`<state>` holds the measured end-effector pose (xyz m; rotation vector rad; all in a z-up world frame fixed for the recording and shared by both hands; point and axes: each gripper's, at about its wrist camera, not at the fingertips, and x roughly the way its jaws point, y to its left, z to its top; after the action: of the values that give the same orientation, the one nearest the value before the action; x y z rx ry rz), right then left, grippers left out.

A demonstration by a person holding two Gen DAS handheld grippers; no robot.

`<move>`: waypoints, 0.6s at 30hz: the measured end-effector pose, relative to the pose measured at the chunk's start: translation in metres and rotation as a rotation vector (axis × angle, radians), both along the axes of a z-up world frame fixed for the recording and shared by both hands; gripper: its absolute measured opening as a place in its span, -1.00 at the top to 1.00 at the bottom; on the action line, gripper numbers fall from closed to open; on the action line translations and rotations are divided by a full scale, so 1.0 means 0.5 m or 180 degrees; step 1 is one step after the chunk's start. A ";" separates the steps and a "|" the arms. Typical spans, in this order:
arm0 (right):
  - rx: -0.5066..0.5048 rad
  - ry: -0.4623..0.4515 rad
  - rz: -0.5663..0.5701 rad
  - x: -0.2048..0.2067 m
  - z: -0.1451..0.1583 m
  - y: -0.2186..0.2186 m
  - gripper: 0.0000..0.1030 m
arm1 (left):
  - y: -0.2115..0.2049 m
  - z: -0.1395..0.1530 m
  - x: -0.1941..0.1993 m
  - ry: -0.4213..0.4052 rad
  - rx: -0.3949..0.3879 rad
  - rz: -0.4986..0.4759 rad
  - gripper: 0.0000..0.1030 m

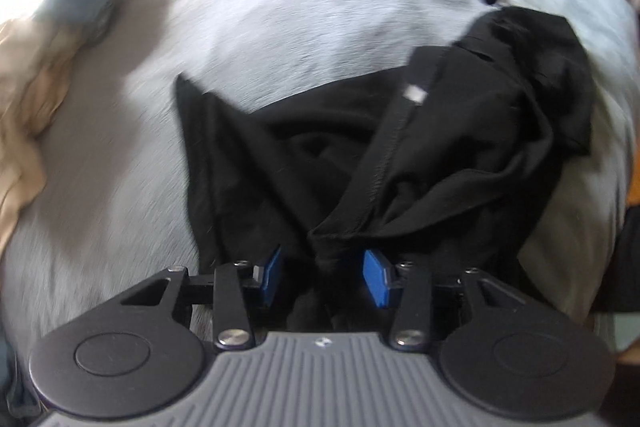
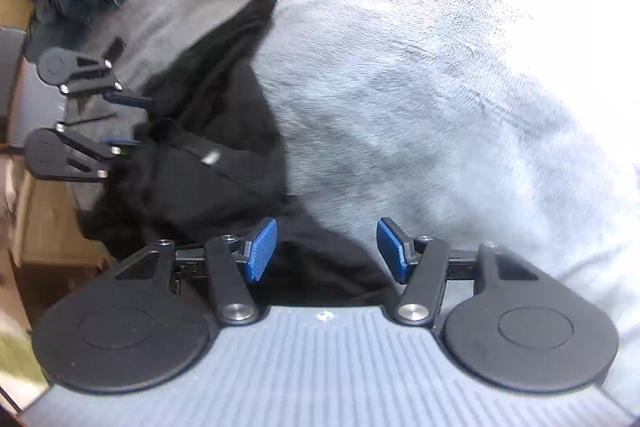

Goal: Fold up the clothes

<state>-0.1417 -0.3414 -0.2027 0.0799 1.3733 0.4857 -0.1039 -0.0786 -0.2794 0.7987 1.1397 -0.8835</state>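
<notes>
Left gripper jaws apart, straddling crumpled black garment, stitched hem upturned

No legible text, brand, number or sign is found. A small white tag is seen on the black garment, but it is blurred and unreadable.

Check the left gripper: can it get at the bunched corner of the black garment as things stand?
Probably yes. The left gripper points down with a bunched fold of the black garment already between its blue pads, which stand apart from it. Nothing blocks the way.
</notes>
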 end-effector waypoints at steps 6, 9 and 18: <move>0.0117 0.0161 0.0281 0.026 -0.031 0.029 -0.07 | -0.013 -0.024 0.002 0.0197 -0.0005 -0.0279 0.49; 0.0215 0.0246 0.0272 0.032 -0.035 0.019 -0.07 | -0.015 -0.022 0.001 0.0251 -0.0022 -0.0238 0.84; 0.0785 0.0756 -0.0210 0.078 -0.138 0.015 -0.07 | -0.009 0.061 -0.056 0.0111 -0.0240 0.0055 0.89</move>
<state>-0.1027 -0.3337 -0.2715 0.3935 1.5313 0.6028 -0.1319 -0.0833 -0.2489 0.7132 1.1354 -0.9236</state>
